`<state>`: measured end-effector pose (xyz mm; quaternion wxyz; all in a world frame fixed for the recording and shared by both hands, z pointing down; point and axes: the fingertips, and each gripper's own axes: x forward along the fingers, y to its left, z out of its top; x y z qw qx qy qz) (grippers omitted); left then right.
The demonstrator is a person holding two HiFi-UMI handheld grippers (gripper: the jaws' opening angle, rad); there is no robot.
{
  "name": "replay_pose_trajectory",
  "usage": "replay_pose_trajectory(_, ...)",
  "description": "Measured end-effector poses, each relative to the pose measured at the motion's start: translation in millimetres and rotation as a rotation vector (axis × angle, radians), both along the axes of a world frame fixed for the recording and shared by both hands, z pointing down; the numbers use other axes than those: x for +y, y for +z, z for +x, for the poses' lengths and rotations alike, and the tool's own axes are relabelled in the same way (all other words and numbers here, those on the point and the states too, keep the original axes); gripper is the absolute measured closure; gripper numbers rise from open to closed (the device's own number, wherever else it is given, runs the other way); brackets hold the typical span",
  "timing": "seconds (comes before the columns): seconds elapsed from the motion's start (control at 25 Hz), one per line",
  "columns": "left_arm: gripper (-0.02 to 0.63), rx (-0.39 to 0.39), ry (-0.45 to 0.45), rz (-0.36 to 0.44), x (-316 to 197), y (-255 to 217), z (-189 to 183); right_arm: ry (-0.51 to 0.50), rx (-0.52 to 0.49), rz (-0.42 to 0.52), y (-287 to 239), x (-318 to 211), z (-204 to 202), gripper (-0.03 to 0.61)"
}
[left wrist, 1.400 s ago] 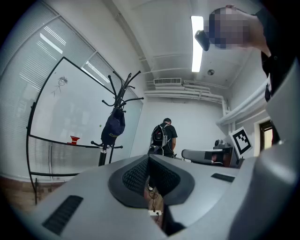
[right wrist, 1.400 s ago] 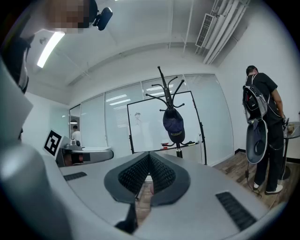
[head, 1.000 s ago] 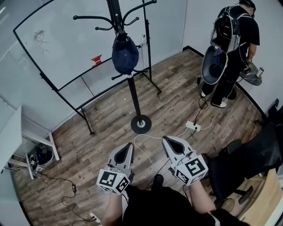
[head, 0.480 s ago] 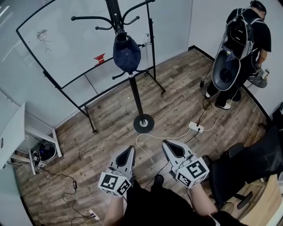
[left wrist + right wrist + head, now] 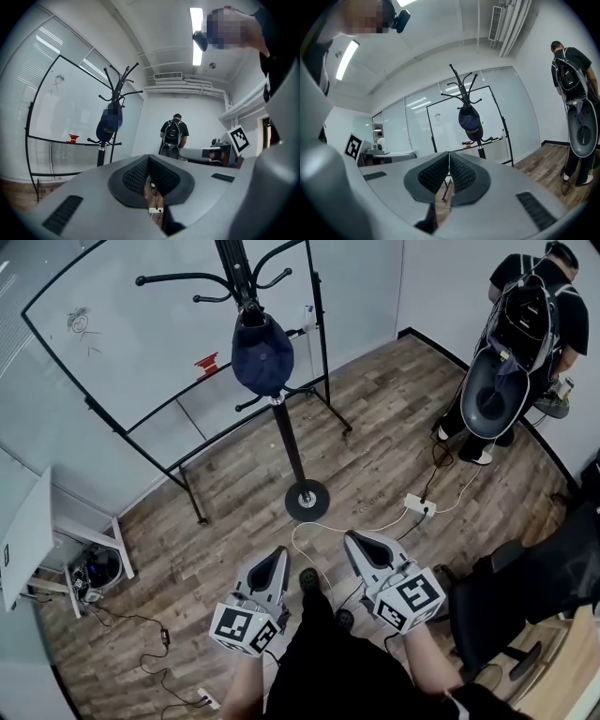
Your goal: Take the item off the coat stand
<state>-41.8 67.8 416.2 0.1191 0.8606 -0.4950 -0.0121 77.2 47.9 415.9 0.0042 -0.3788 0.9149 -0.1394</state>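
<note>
Your left gripper (image 5: 272, 557), jaws pressed together on nothing, your right gripper (image 5: 357, 543) just beside it, jaws likewise together and empty, both low over the wood floor (image 5: 225, 493), navy cap (image 5: 262, 354) hanging on the black coat stand (image 5: 287, 442) well ahead, whiteboard (image 5: 141, 343) behind it, another person (image 5: 525, 343) far right.

Navy cap (image 5: 262, 354) hanging on coat stand (image 5: 289, 448), wood floor (image 5: 375, 427), whiteboard (image 5: 141, 343) behind

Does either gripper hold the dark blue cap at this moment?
No, the cap hangs on the coat stand, apart from the left gripper and the right gripper, both shut and empty.
</note>
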Motion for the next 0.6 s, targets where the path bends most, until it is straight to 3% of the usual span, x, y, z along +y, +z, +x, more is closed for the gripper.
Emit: replay_pose_trajectory(0.6,0.600,0.022,0.006,0.040,-136.7,-13.9,-42.6,-0.012,0.042,0.041,-28.0,-128.0,-45.9,0.548)
